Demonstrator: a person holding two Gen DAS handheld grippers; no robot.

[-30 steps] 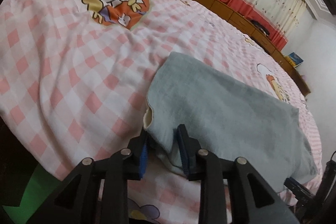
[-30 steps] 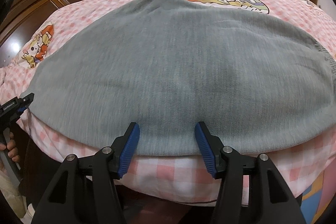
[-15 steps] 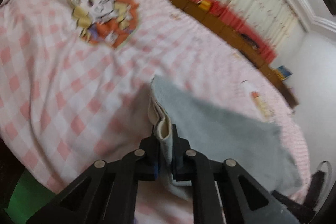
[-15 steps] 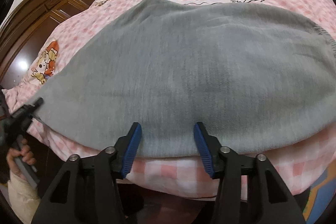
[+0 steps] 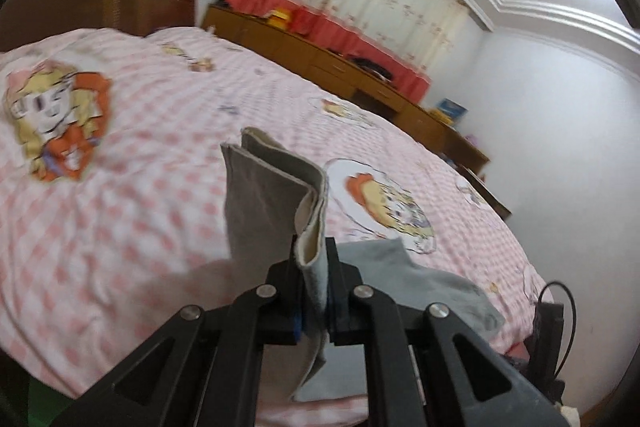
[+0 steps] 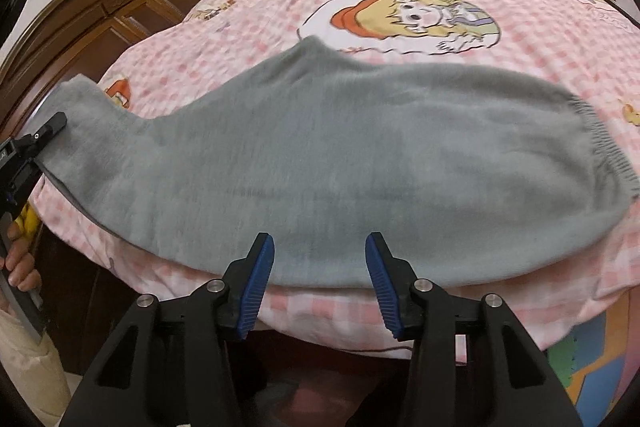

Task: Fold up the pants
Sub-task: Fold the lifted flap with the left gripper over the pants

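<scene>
Grey fleece pants (image 6: pixel 340 155) lie across the near edge of a bed with a pink checked cover; the elastic waistband (image 6: pixel 600 143) is at the right. My left gripper (image 5: pixel 314 291) is shut on the leg-cuff end of the pants (image 5: pixel 276 195) and holds it lifted off the bed, cream lining showing. In the right wrist view the left gripper (image 6: pixel 48 131) is at the far left, holding that raised end. My right gripper (image 6: pixel 320 279) is open and empty, just in front of the pants' near edge.
The bed cover (image 5: pixel 140 167) has cartoon prints. A dark wooden headboard (image 6: pixel 112 11) stands at the left. Low wooden cabinets (image 5: pixel 360 75) under red-trimmed curtains run along the far wall. The bed's front edge drops to the floor under my right gripper.
My left gripper closed on the leg end of the pants and lifted it up off the bed. My right gripper stayed open and drew back slightly.
</scene>
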